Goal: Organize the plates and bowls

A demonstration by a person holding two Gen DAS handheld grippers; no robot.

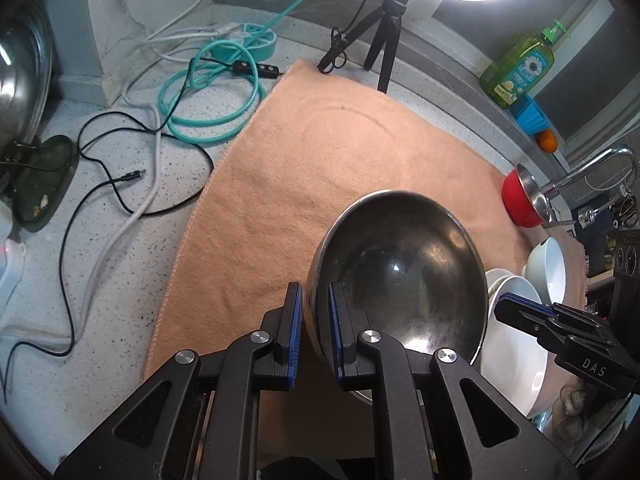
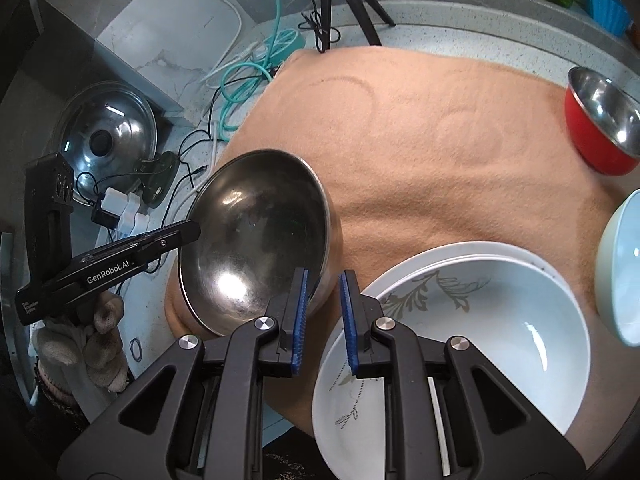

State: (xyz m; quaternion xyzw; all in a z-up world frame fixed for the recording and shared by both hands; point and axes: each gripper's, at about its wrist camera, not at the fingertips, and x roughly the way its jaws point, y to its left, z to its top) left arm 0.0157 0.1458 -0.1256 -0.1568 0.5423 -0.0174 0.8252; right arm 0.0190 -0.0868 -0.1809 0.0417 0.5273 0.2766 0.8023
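Shiny metal bowl [image 1: 400, 276] sits tilted on the orange towel [image 1: 320, 152] on the worktop. The left tongs [image 1: 314, 320] pinch its rim tight. The right tongs [image 2: 324, 312] are nearly together and hold nothing, just above the white plates [image 2: 460, 340] beside the bowl.

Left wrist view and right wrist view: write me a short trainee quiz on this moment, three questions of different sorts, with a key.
1. True or false: the left claw grips the steel bowl by its rim.
2. Which colour is the outside of the small bowl at the far right? A blue, B red, C green.
3. Fill in: the white dishes lie on a peach ___.
Key: 1 true; 2 B; 3 towel.
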